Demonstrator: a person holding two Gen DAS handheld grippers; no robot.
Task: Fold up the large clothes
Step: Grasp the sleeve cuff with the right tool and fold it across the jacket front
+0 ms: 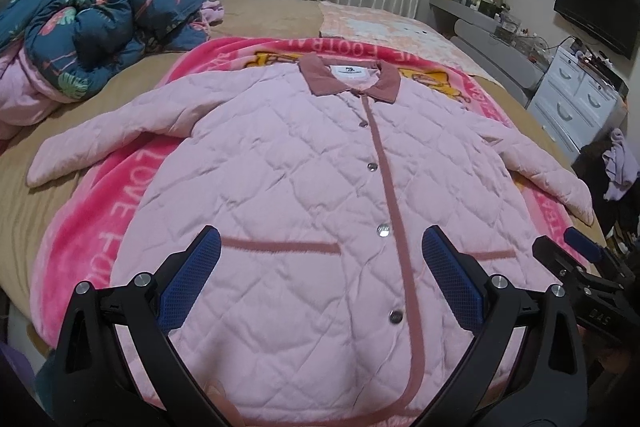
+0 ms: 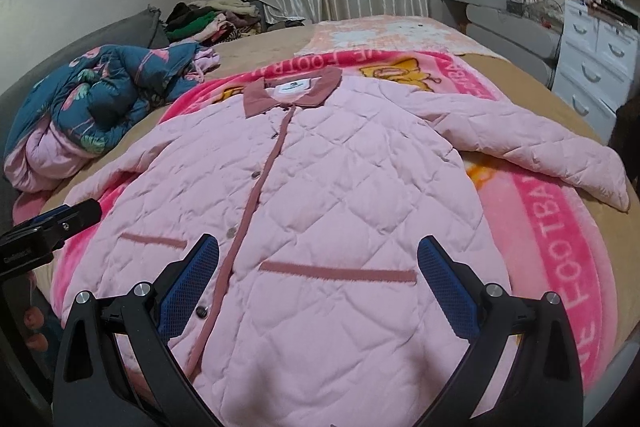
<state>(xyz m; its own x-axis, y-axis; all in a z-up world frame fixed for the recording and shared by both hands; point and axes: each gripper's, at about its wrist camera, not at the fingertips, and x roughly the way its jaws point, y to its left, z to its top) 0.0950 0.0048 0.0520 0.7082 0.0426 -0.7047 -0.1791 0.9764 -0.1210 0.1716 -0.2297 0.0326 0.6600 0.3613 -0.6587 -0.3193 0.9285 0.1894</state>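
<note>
Here the pink quilted jacket (image 1: pixel 304 187) lies flat and face up across the middle of both frames, buttoned shut, its collar (image 1: pixel 348 77) toward the top of the frame and its hem at the bottom edge. It rests on a bright pink blanket (image 1: pixel 116 195) spread over the bed (image 1: pixel 24 219). One sleeve (image 1: pixel 100 143) reaches to the left of the left wrist view; the other sleeve (image 2: pixel 552 147) stretches to the right of the right wrist view.

The left gripper (image 1: pixel 322 275) hangs above the lower front of the jacket, jaws wide apart and holding nothing. The right gripper (image 2: pixel 318 279) sits likewise over the pocket trim, also spread wide and empty. Each tool shows at the edge of the other's view.

Nothing is folded yet, so the step in hand is probably the first fold. A good start would be to take one sleeve near its cuff and lay it across the chest, keeping the quilting smooth. The padded cloth is thick and springy, so a pinch should catch the sleeve alone, not the blanket beneath. The crumpled blue floral quilt (image 1: pixel 92 39) in the upper left lies well apart and should not interfere.
</note>
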